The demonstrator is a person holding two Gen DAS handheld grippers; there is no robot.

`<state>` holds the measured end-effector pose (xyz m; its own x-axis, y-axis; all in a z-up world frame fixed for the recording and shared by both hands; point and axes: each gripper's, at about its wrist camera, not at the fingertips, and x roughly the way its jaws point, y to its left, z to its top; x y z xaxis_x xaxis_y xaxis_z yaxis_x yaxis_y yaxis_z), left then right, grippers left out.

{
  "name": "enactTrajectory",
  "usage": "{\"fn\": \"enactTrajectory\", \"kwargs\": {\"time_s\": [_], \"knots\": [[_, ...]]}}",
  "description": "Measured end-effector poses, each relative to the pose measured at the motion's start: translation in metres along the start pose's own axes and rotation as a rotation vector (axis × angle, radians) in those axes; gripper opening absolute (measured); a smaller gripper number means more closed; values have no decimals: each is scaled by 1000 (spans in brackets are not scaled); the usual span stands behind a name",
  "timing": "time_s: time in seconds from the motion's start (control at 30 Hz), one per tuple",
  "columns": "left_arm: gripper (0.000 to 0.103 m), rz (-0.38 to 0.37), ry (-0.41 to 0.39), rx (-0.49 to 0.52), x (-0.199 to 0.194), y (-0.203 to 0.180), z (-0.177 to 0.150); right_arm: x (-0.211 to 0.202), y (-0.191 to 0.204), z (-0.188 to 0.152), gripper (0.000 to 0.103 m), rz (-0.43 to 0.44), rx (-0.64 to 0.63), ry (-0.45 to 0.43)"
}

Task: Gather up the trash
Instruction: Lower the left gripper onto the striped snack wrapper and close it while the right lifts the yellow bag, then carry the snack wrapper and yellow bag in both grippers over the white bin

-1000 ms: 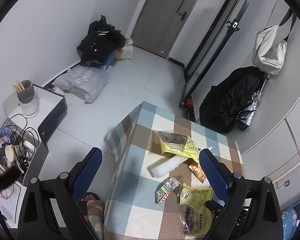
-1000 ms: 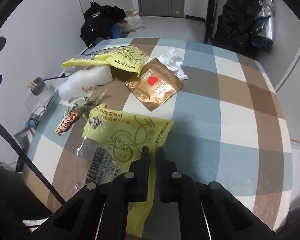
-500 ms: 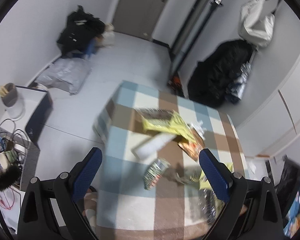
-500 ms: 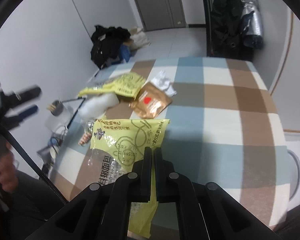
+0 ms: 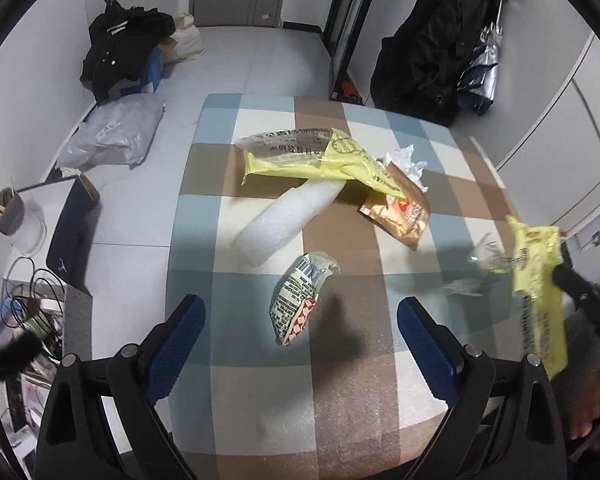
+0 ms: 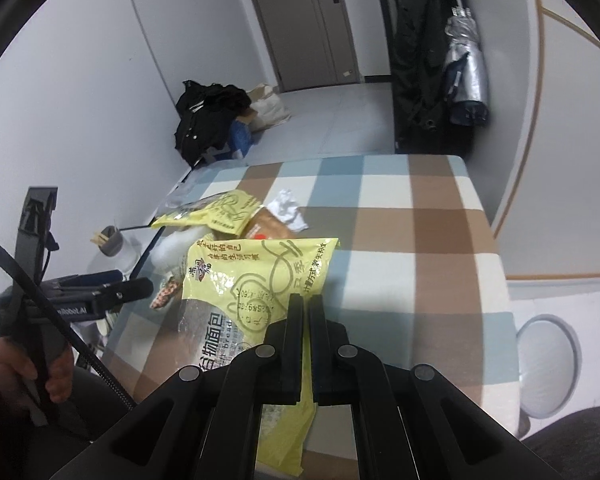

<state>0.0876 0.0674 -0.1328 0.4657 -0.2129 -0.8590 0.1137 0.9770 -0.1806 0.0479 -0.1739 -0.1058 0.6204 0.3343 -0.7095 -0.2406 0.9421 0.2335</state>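
Observation:
My right gripper [image 6: 306,300] is shut on a yellow bread bag [image 6: 252,276], which hangs lifted off the checked tablecloth [image 6: 420,240]. The left wrist view shows that bag [image 5: 536,256] blurred at the right edge. My left gripper [image 5: 300,308] is open, its blue pads [image 5: 180,340] either side of a small printed snack wrapper [image 5: 298,300] lying below them. Farther back lie a white foam roll [image 5: 288,220], a second yellow bag [image 5: 312,156], a bronze packet [image 5: 400,216] and a crumpled tissue [image 5: 404,162].
A round white bin [image 6: 548,364] stands on the floor right of the table. Black clothes [image 5: 120,40] and a grey plastic bag [image 5: 112,136] lie on the floor at left. A dark coat [image 5: 440,52] hangs at the back right. A side shelf holds a cup of sticks [image 5: 10,212].
My right gripper has risen with the yellow bag, lifting it off the cloth. My left gripper has swung in over the table and tipped down above the small wrapper.

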Motion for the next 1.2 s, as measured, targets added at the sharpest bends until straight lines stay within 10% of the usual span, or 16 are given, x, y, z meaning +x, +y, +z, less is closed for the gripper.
{"fn": "enactTrajectory", "kwargs": {"time_s": [0.7, 1.0, 1.2], "knots": [[61, 83, 65, 97, 32, -29, 3, 15, -45, -13, 2, 11, 106, 16], [19, 66, 77, 116, 38, -35, 1, 15, -48, -15, 3, 29, 134, 21], [19, 59, 58, 140, 36, -41, -1, 13, -50, -17, 3, 21, 138, 17]]}}
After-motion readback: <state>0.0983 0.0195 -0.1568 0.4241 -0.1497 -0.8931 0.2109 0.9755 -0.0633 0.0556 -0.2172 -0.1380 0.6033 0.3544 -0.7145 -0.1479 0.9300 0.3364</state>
